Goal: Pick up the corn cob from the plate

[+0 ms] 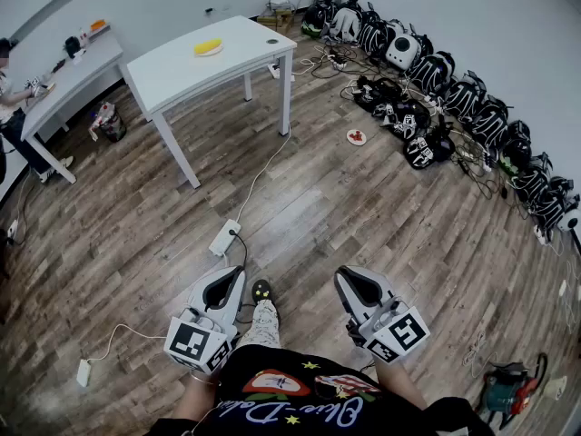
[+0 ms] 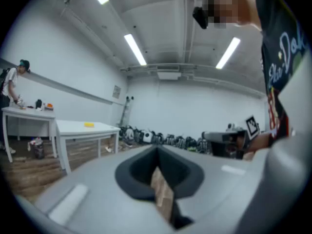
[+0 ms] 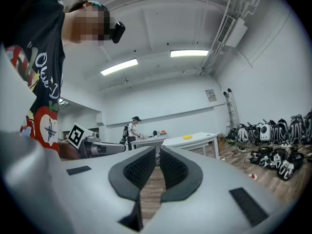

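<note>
The yellow corn cob lies on a small plate on the white table at the far side of the room. It also shows as a small yellow shape, the corn cob, in the left gripper view and as the corn cob in the right gripper view. My left gripper and right gripper are held low, close to my body, several steps from the table. Both point level toward it. Each has its jaws together with nothing between them.
A second white table stands at the left with a person at it. Black-and-white backpacks line the right wall amid cables. A power strip and its cord lie on the wood floor between me and the table. A small dish sits on the floor.
</note>
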A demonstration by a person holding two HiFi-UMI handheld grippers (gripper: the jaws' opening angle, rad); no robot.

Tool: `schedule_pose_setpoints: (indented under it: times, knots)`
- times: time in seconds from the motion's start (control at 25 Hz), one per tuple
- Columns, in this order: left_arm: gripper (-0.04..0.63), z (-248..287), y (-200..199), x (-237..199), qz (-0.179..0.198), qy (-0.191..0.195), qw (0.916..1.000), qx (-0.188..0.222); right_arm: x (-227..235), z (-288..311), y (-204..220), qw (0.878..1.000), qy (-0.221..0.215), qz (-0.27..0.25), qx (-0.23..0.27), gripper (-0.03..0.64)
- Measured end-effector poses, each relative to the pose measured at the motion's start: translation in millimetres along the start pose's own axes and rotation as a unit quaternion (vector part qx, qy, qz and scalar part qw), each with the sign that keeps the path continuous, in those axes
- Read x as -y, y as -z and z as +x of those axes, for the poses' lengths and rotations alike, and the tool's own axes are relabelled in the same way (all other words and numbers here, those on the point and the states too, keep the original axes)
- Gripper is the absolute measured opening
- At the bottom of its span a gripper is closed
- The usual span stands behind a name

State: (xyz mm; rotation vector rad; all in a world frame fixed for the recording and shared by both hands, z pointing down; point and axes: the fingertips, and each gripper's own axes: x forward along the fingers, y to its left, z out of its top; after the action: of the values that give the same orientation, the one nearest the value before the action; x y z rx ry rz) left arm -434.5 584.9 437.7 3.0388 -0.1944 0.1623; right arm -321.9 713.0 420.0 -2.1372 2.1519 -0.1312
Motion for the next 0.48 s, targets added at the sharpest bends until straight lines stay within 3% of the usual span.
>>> schedule_pose_setpoints:
  times: [0.28, 0.48]
  knots:
    - [-0.003, 93.8, -57.1, -130.0, 0.023, 0.008, 0.9996, 0.017, 67.4, 155.2, -48.1, 0.999, -0.023, -0.011, 0.026, 0.015]
    - [-0.003, 155.5, -78.2, -195.5, 0.032, 0.004, 0.9992, 0.024, 111.9, 226.9, -51.3, 0.999, -0.030, -0.004, 0.028, 0.015]
